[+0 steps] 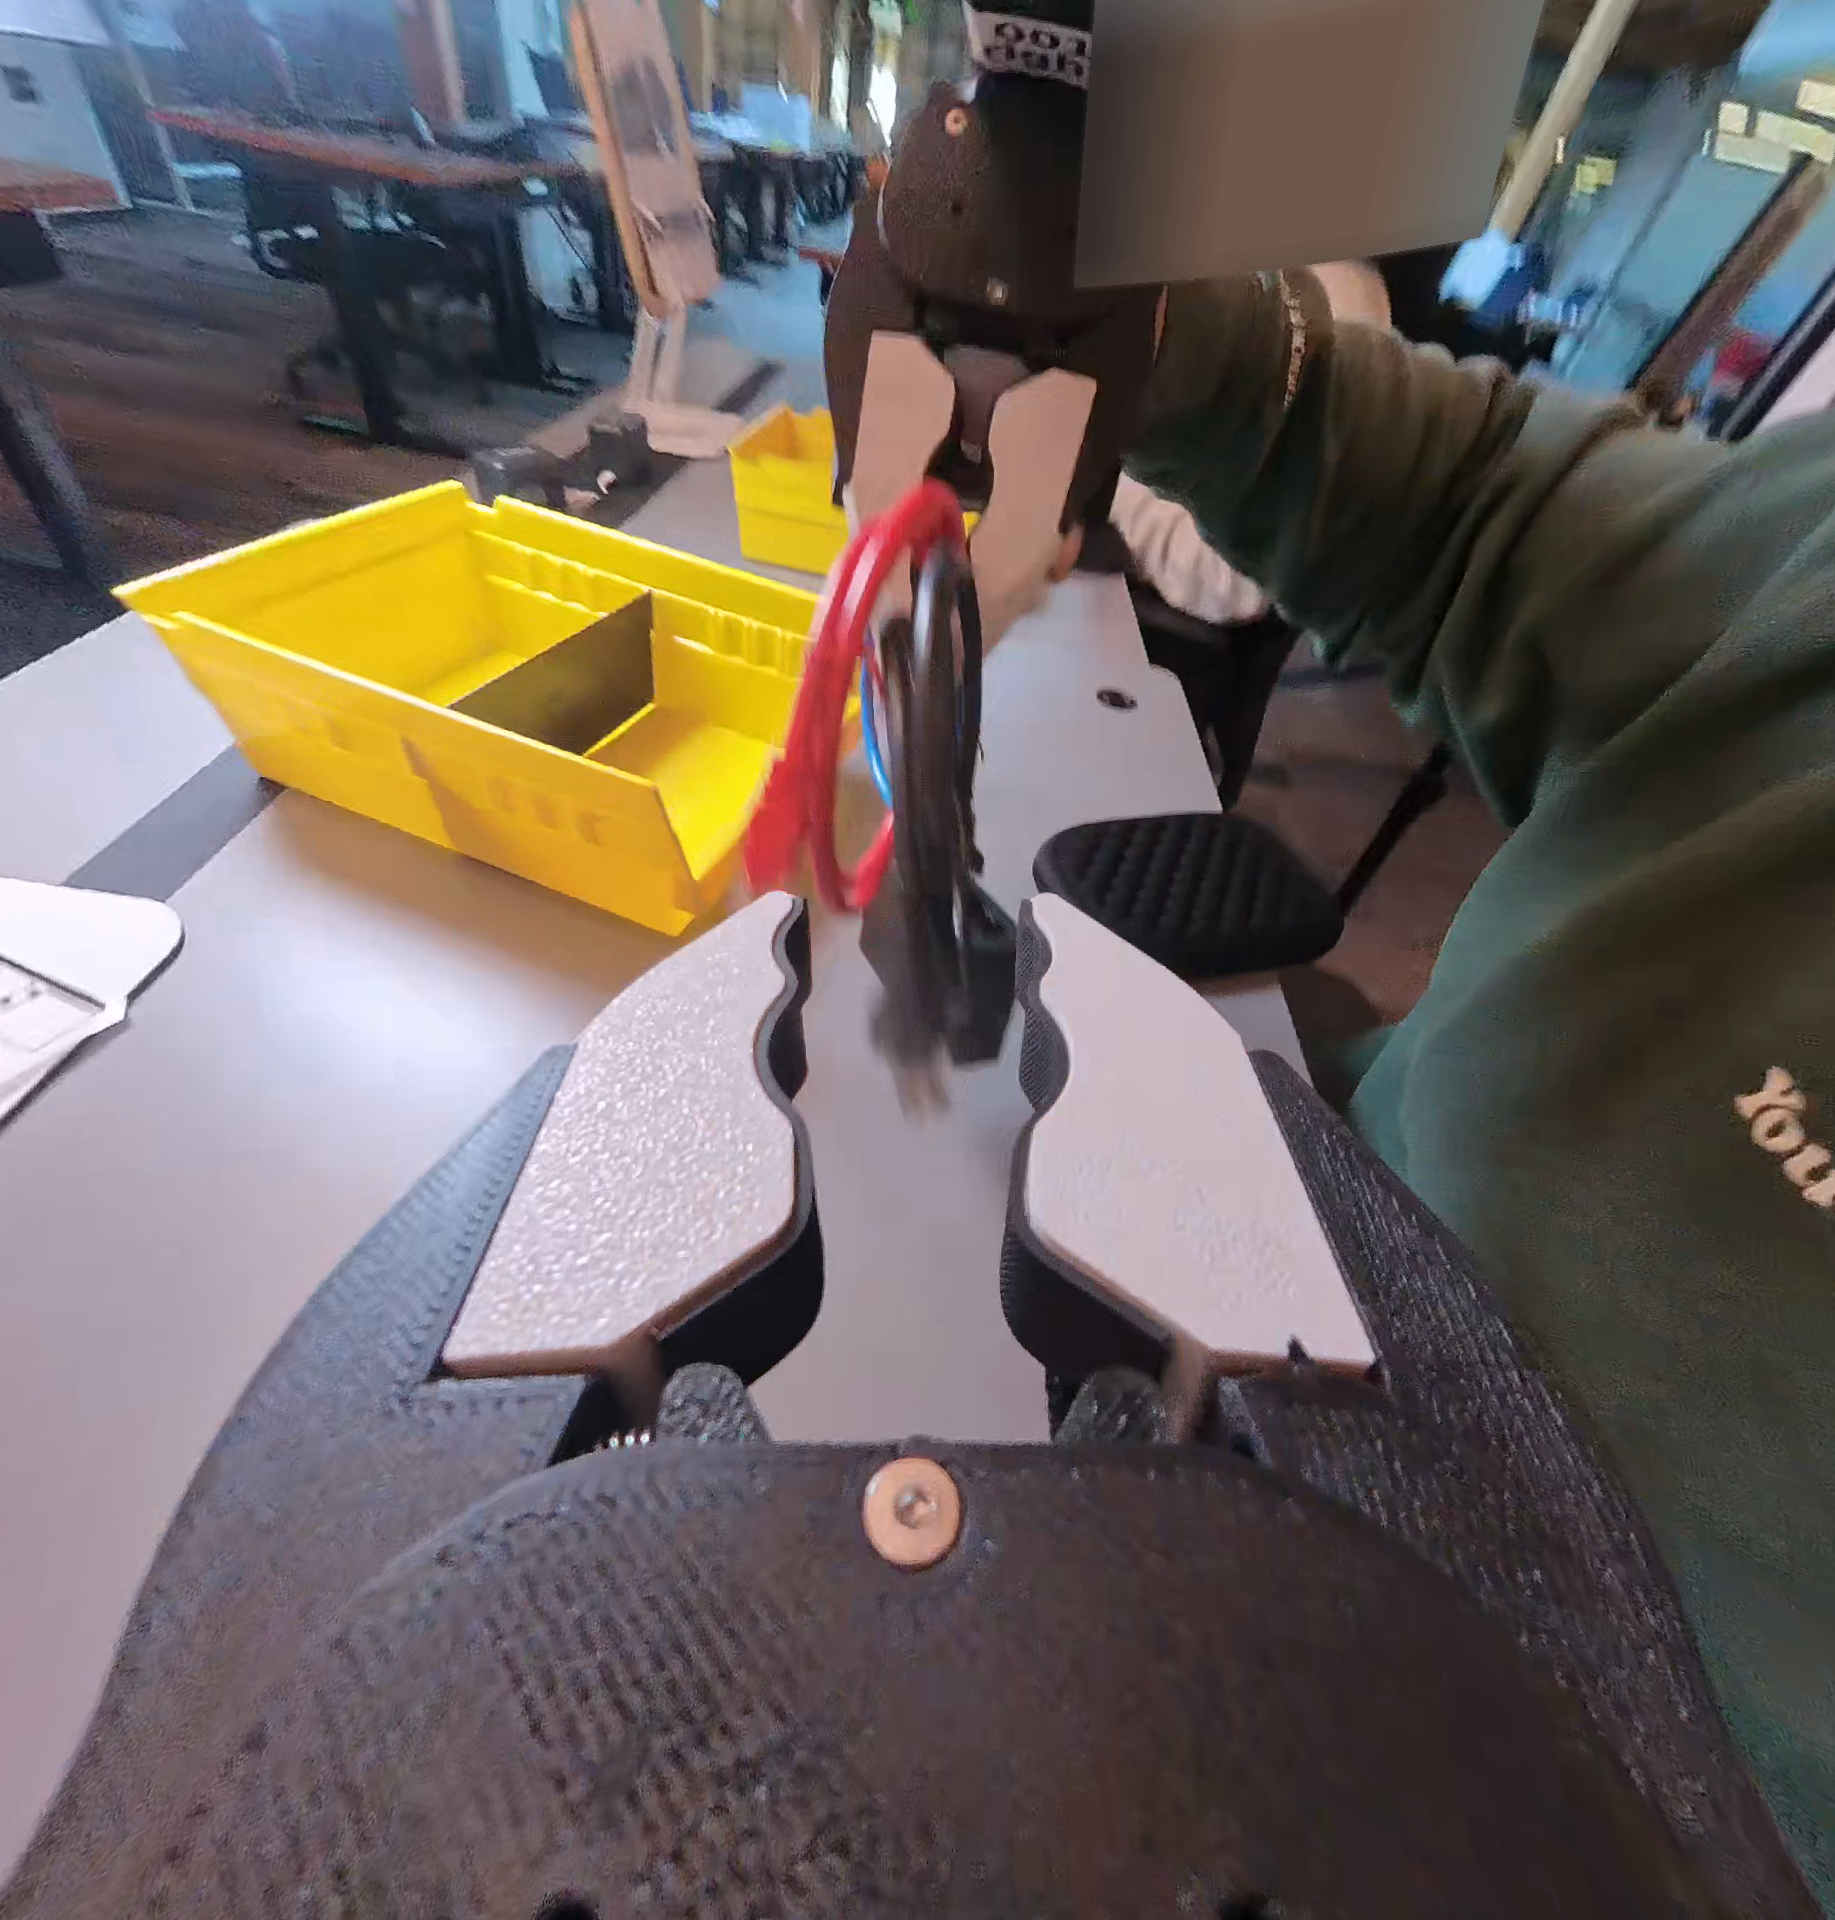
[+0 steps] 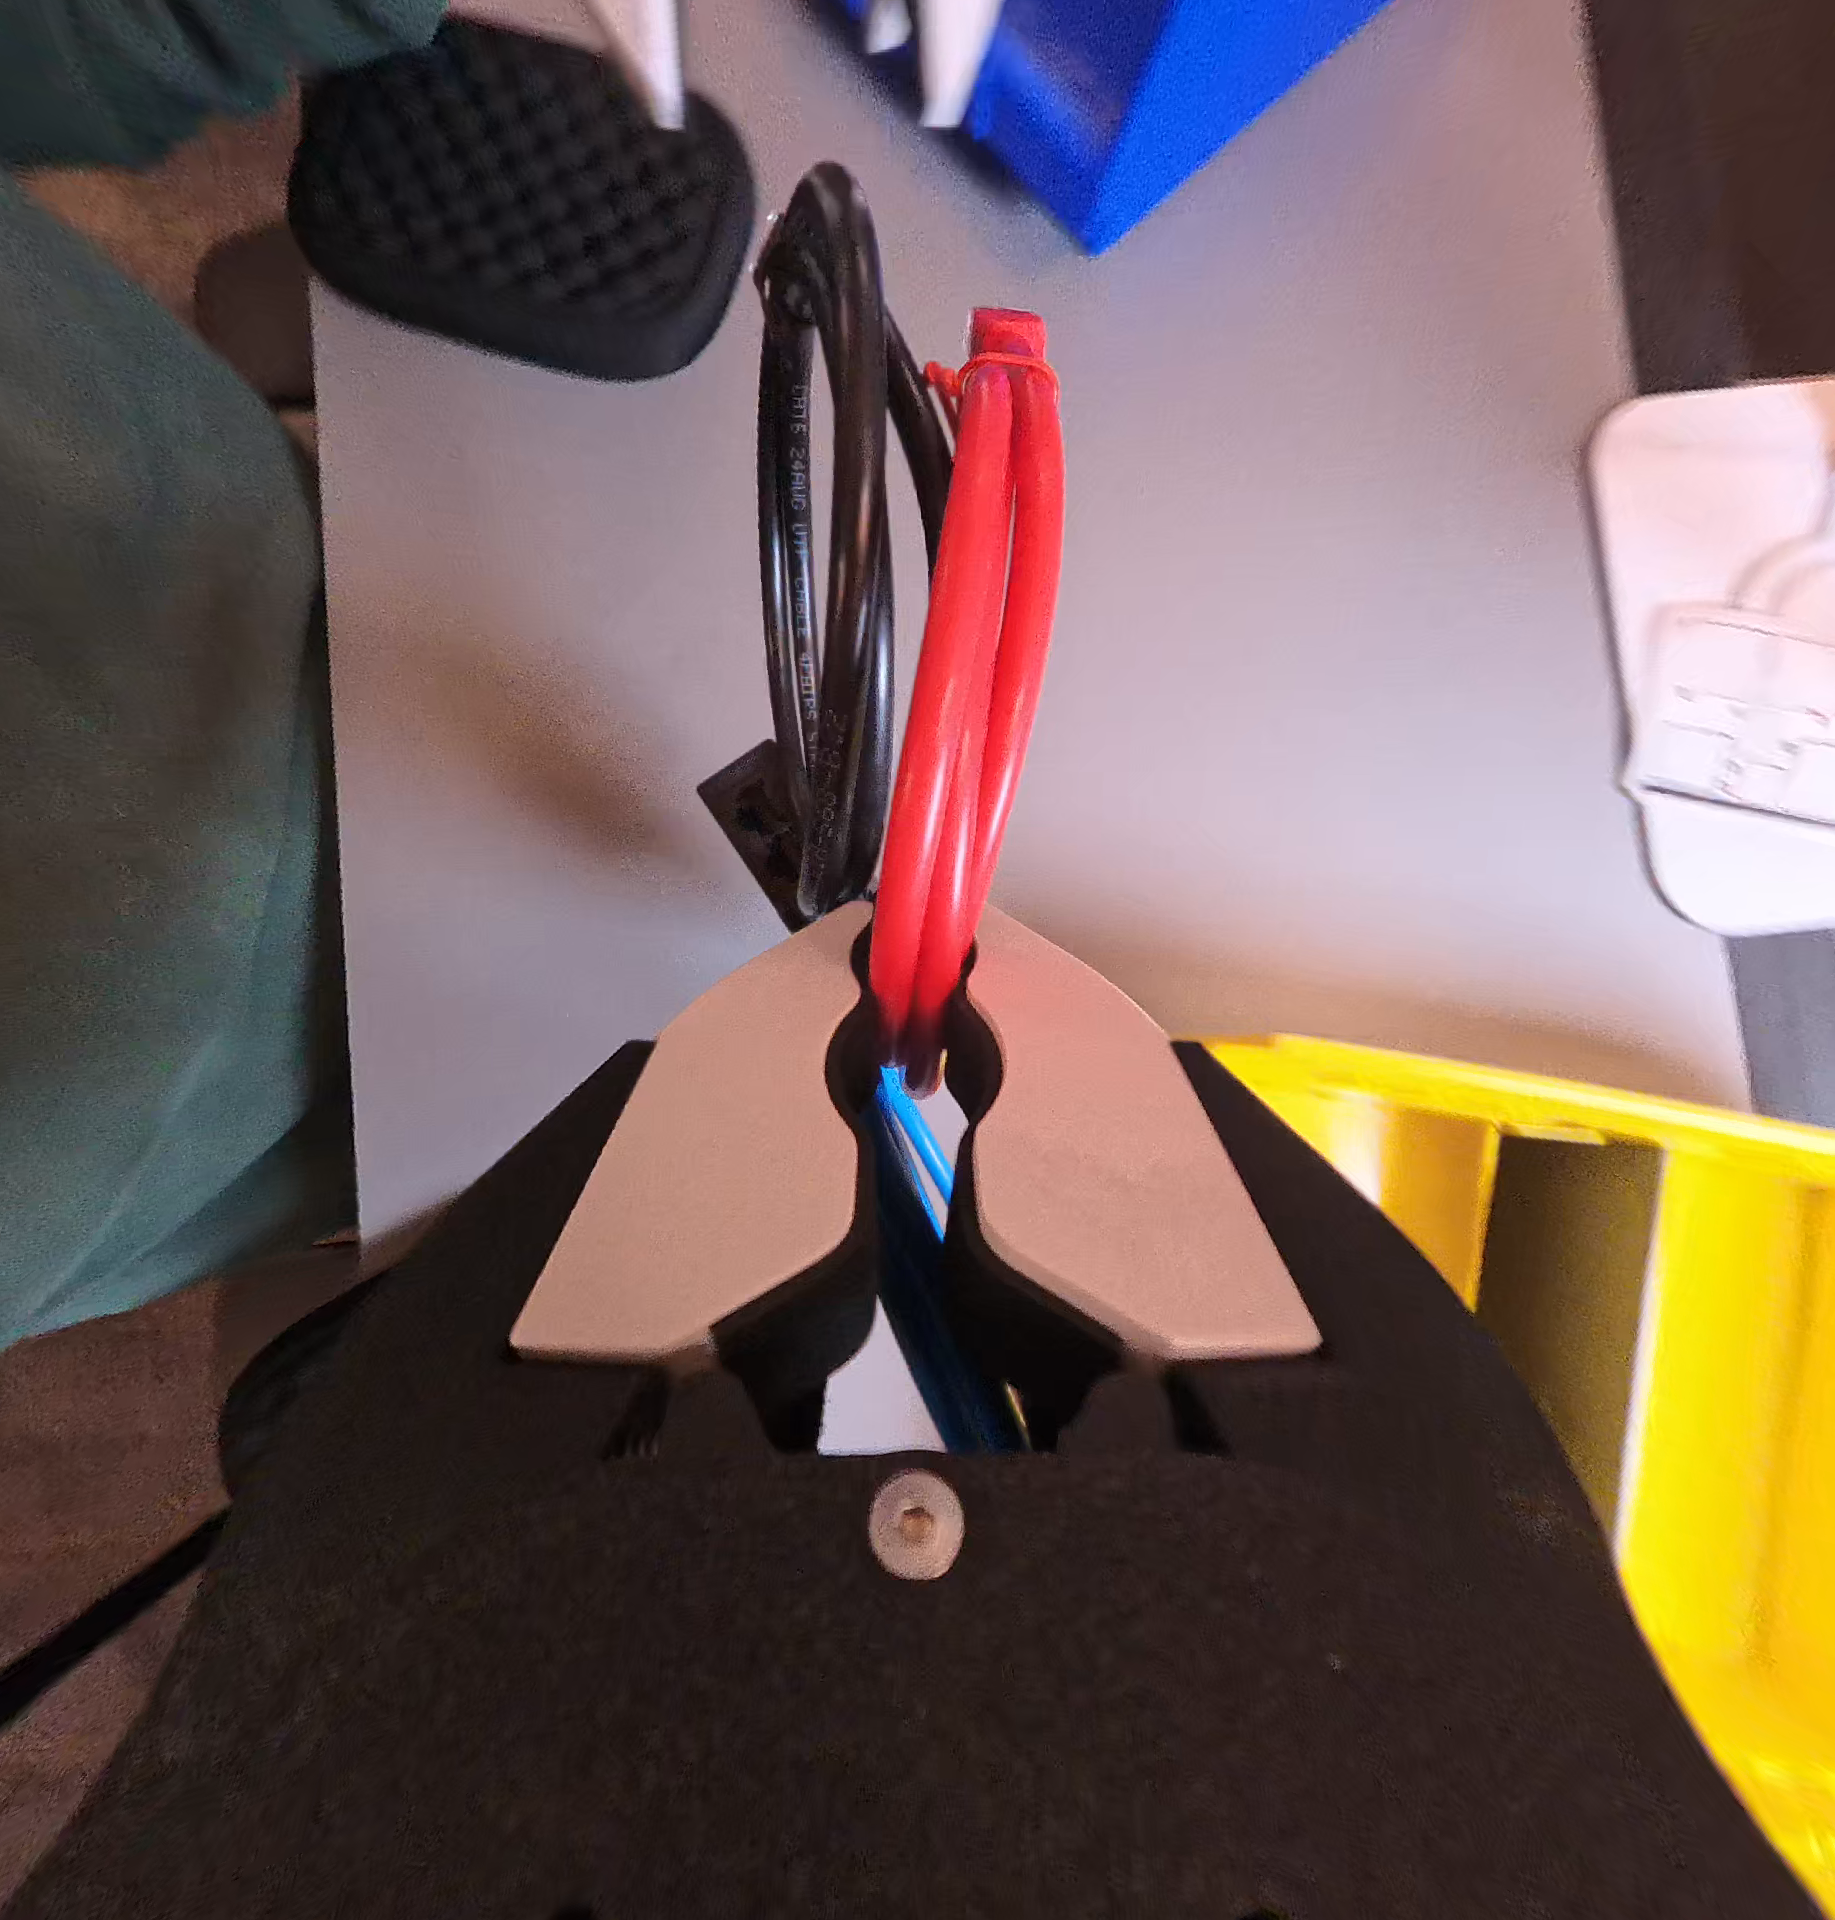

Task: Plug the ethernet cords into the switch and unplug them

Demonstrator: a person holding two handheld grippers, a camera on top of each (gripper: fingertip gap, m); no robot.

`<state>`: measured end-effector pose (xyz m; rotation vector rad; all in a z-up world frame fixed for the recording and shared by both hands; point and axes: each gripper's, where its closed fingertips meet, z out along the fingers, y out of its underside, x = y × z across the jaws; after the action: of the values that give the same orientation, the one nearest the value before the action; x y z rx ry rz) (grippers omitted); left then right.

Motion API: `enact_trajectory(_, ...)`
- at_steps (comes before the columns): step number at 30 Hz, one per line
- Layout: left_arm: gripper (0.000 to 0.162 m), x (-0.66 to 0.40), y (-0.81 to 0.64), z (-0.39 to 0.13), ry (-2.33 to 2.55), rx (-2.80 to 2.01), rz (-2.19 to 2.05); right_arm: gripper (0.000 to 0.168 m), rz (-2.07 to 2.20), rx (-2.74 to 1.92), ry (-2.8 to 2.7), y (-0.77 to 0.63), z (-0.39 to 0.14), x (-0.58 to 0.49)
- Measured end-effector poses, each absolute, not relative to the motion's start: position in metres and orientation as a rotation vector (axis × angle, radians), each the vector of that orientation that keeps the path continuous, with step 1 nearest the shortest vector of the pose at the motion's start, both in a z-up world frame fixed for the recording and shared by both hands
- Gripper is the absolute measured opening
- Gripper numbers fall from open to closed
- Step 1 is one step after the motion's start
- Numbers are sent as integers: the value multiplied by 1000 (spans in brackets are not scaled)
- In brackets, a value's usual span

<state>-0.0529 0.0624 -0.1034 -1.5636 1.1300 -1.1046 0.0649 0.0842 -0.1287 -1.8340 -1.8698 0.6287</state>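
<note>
My right gripper (image 2: 921,925) is shut on a bundle of coiled ethernet cords: a red coil (image 2: 980,675), a black coil (image 2: 830,540) and a blue cord (image 2: 908,1143) between the pads. In the left wrist view the right gripper (image 1: 954,520) holds the bundle hanging above the grey table (image 1: 321,1039), red coil (image 1: 830,707) to the left, black coil (image 1: 934,748) to the right. A blurred black boxy piece (image 1: 980,997) hangs at the bundle's bottom. My left gripper (image 1: 913,914) is open and empty, fingertips on either side of that bottom end. I see no switch.
A yellow divided bin (image 1: 425,675) stands left of the bundle, a smaller yellow bin (image 1: 788,488) behind it. A white object (image 1: 19,997) lies at the table's left. A black chair seat (image 1: 1193,894) is beyond the table's right edge. A blue bin (image 2: 1152,104) and a person's green sleeve (image 1: 1412,520) are close. Spacing between my two grippers at the tips: around 12 cm. The white object (image 1: 19,997) is about 40 cm from both grippers' fingertips.
</note>
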Motion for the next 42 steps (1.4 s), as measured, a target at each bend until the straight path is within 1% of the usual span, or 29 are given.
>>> enact_trajectory(3,33,-73,63,-121,1014,-1622,-1158,8,529,-1924,-1695,132,-91,95)
enact_trajectory(6,32,-81,61,-164,1018,-1736,-1120,8,215,-2004,-1503,208,-63,140)
enact_trajectory(8,30,-80,59,-184,1004,-1760,-1131,7,-9,-2045,-1407,260,-57,170)
enact_trajectory(10,30,-77,60,-197,958,-1762,-1187,7,-188,-2077,-1384,303,-64,195)
enact_trajectory(12,28,-77,61,-210,926,-1790,-1247,8,-216,-2165,-1390,331,-85,210)
enact_trajectory(17,18,-88,65,-207,897,-1713,-1211,8,143,-2418,-1429,353,-137,208)
enact_trajectory(20,19,-93,73,-201,878,-1663,-1143,11,224,-2563,-1348,371,-164,221)
enact_trajectory(22,14,-96,77,-198,880,-1630,-1076,13,177,-2533,-1289,395,-174,230)
enact_trajectory(24,10,-98,80,-199,868,-1625,-1047,23,133,-2477,-1262,411,-182,233)
enact_trajectory(26,0,-100,82,-201,868,-1619,-1018,34,-4,-2395,-1246,428,-190,240)
enact_trajectory(28,0,-100,84,-200,867,-1587,-981,45,-149,-2292,-1207,442,-189,246)
enact_trajectory(30,0,-98,83,-200,878,-1579,-960,51,-191,-2153,-1157,445,-174,242)
enact_trajectory(33,0,-98,83,-200,880,-1589,-911,59,-56,-1955,-1046,423,-135,219)
enact_trajectory(37,0,-108,85,-184,781,-1589,-898,59,157,-1702,-926,355,-87,193)
enact_trajectory(39,0,-118,87,-174,740,-1570,-873,59,234,-1627,-877,315,-82,184)
enact_trajectory(42,0,-139,92,-163,719,-1559,-733,62,327,-1568,-812,254,-93,172)
